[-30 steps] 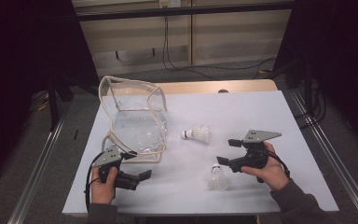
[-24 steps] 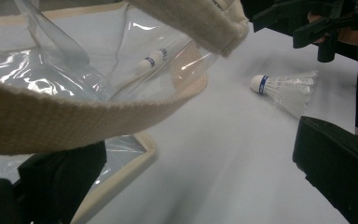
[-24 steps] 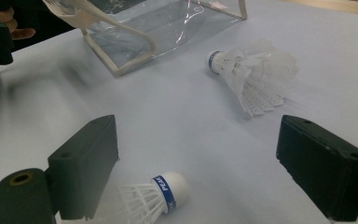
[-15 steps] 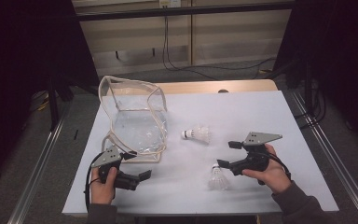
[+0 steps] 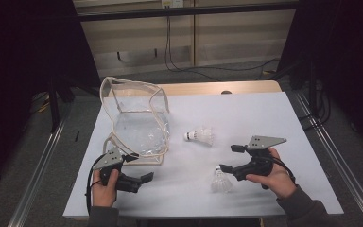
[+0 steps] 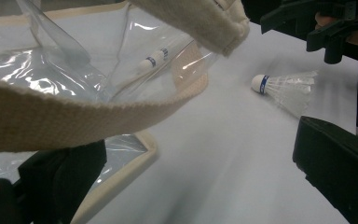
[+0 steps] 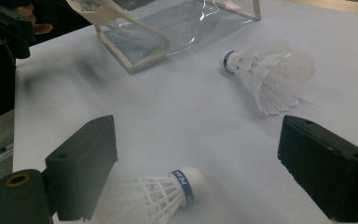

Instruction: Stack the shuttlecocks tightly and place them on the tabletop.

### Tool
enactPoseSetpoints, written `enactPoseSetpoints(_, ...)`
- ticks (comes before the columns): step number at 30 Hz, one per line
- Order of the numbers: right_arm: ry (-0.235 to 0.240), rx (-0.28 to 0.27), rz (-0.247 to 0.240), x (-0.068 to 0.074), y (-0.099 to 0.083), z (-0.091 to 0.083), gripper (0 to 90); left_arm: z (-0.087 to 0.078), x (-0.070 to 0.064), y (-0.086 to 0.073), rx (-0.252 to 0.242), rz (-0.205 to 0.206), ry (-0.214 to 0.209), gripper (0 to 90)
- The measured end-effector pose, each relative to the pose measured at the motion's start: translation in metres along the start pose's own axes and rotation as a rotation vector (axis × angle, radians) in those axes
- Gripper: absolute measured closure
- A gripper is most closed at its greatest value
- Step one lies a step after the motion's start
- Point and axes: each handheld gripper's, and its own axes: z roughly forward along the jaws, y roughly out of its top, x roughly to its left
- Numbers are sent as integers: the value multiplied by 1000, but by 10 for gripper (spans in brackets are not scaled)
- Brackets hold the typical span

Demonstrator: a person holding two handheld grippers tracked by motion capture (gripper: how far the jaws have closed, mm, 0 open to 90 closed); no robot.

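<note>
Your right gripper (image 5: 226, 158) has its jaws spread wide around the near shuttlecock (image 5: 221, 181), not touching it. The far shuttlecock (image 5: 200, 136) lies on open table (image 5: 264, 113) right of the clear bag (image 5: 137, 118). Your left gripper (image 5: 144, 178), released, sits at the bag's near edge.

Table cover: white flat sheet (image 5: 264, 113), spread over most of the tabletop.
Tabletop: light wooden board (image 5: 246, 88), showing as a strip along the far edge of the sheet.
Side rails: long grey metal rails, one on the left (image 5: 42, 161) and one on the right (image 5: 331, 156) of the table.
Floor cables: thin black cables (image 5: 208, 73), lying on the grey floor beyond the table.
Back wall: beige panels (image 5: 137, 38) behind a black horizontal bar (image 5: 184, 10).
</note>
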Motion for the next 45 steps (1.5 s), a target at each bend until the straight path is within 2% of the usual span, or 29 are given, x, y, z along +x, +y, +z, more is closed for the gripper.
enactPoseSetpoints(18,36,10,-28,6,-4,0,85,0,0,0,0,0,0,29)
enactPoseSetpoints(34,56,33,-26,6,-9,1,44,0,-1,0,1,0,3,29)
enactPoseSetpoints(45,76,63,-62,11,-12,5,47,0,-1,0,3,2,3,28)
